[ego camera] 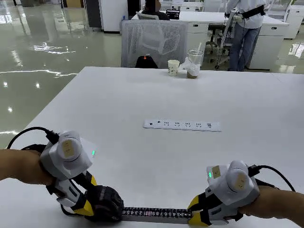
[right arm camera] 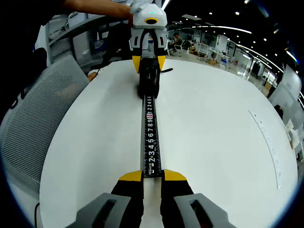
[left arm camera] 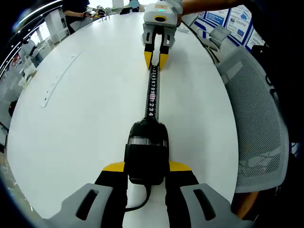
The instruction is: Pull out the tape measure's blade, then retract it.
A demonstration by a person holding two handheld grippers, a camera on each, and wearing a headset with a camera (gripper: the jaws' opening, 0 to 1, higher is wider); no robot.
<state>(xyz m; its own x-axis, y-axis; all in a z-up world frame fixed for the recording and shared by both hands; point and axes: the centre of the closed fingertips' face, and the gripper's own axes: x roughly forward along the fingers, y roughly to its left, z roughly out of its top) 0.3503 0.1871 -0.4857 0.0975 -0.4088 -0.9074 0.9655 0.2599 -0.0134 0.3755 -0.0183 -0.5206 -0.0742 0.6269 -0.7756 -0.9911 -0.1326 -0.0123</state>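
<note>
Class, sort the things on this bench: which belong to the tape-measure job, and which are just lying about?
Job: tape measure case, held by the left gripper; blade, its tip held by the right gripper.
Lying about: power strip, paper cup, clear cup.

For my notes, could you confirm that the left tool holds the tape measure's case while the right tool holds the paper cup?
Not quite: the right gripper view shows the right tool gripping the blade by its end; the paper cup stands across the table. The left tool does hold the case.
</note>
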